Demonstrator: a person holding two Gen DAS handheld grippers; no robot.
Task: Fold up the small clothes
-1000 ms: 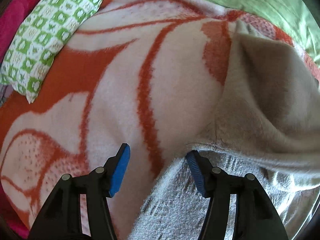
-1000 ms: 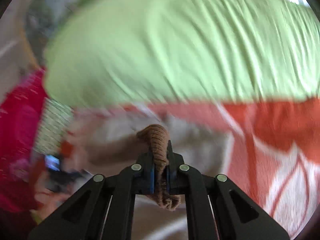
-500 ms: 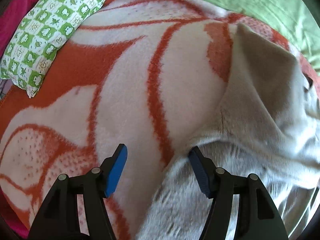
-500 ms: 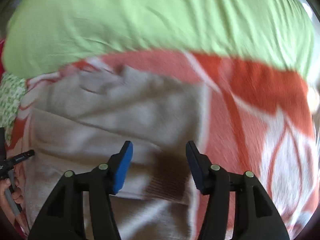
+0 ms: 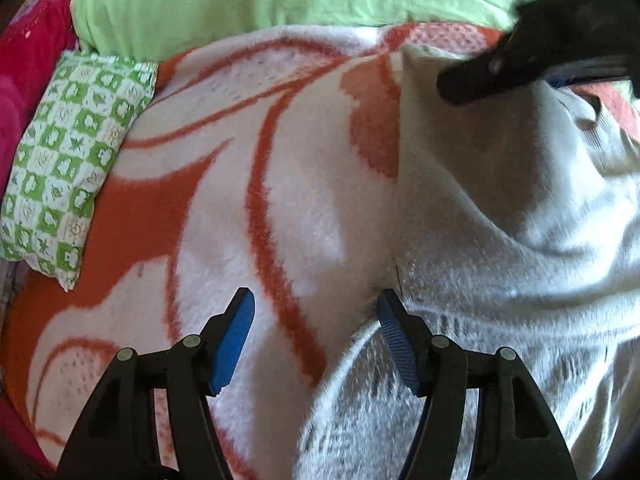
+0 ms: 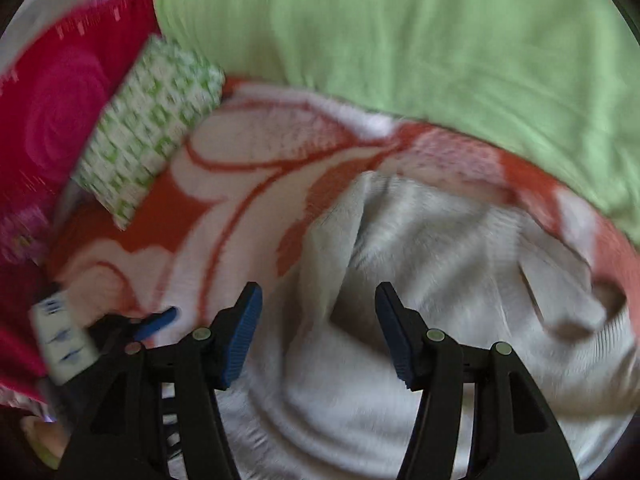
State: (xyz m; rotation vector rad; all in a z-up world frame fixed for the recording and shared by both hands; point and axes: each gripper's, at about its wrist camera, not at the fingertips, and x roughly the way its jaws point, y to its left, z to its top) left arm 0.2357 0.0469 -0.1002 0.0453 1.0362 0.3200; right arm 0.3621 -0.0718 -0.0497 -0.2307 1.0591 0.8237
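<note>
A fuzzy grey-white sweater lies on the orange-and-white blanket, folded over, filling the right of the left wrist view. My left gripper is open and empty at the sweater's left edge. My right gripper is open and empty, hovering above the sweater; it also shows as a dark blurred shape in the left wrist view at the top right. The left gripper shows in the right wrist view at the lower left.
A green-and-white checked small pillow lies at the blanket's left edge. A light green pillow or sheet runs along the far side. Pink-red fabric lies at the far left.
My right gripper let go of the sweater's brown-ribbed edge, opened, and swung left over the garment. The sweater's raised part dropped flat. My left gripper stayed open in place.
</note>
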